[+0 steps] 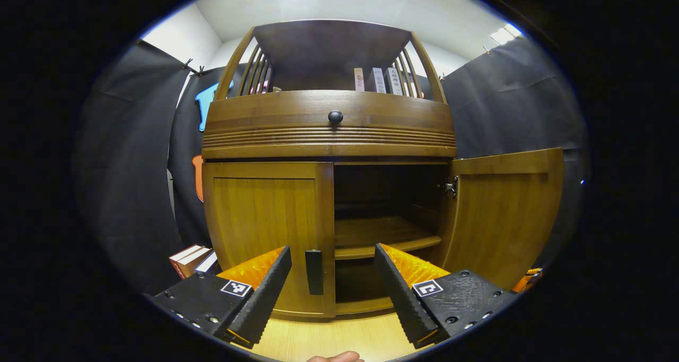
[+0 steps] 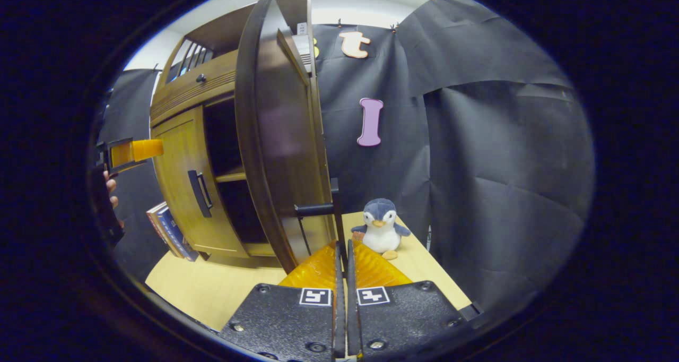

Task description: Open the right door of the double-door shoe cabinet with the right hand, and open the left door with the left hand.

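— Two doors on the shoe cabinet (image 1: 329,123); where do they stand?

— In my left gripper view the left door (image 1: 265,229) is closed at centre left, its black handle (image 1: 314,272) low in the frame. The right door (image 1: 504,213) is swung open at right.

— And your jaws?

— My left gripper (image 1: 333,282) is spread wide, the handle between its fingers but touching neither. In my right gripper view, my right gripper (image 2: 342,266) is pressed together on the right door's handle (image 2: 335,208) at lower centre.

— Anything nearby?

— A toy penguin (image 2: 381,228) just right of that handle, books (image 2: 170,229) at lower left.
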Tool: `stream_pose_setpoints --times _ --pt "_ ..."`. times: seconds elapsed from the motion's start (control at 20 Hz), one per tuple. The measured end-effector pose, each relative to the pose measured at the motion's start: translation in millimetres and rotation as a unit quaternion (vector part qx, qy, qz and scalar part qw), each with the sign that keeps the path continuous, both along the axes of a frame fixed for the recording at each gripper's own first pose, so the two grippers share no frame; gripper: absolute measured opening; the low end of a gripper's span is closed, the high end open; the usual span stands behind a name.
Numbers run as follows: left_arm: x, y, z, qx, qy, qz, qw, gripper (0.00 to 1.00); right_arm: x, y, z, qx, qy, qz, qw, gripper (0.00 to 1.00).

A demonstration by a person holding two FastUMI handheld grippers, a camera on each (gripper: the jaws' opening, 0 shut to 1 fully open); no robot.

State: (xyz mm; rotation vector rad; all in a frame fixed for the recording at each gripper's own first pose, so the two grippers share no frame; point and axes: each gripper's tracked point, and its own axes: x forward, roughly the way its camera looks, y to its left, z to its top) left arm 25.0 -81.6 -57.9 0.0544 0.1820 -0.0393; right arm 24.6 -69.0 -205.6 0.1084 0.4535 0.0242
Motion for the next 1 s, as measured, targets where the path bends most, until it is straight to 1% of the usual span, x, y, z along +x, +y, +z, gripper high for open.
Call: stream_pose_setpoints --times 0.2,0.3,0.35,0.4,0.45,0.65,1.0 --pt "1 -1 -3 -0.002 0.002 -0.001 1.000 0.94 -6 -13 3 -0.021 0.000 -0.010 1.000 0.05" --pt "2 0 -6 -0.003 0.004 0.000 1.000 0.95 -8 -24 6 -0.019 0.001 -0.021 1.000 0.05" --pt "6 0 -4 -0.004 0.005 0.000 1.000 0.89 -9 -29 8 -0.016 0.001 -0.026 1.000 0.05" --pt "7 0 -5 -0.004 0.005 0.000 1.000 0.95 -11 -33 8 -0.014 0.002 -0.030 0.999 0.00" --pt "9 -1 -7 -0.008 0.008 -0.001 1.000 0.95 -13 -35 8 -0.014 0.002 -0.032 0.999 0.05" --pt "14 -6 -20 -0.033 0.024 -0.001 0.999 0.94 -19 -33 14 -0.017 -0.003 -0.028 0.999 0.05" --pt "32 -3 -36 -0.034 0.037 -0.004 0.999 0.95 -26 -36 28 -0.024 -0.011 -0.036 0.999 0.05"
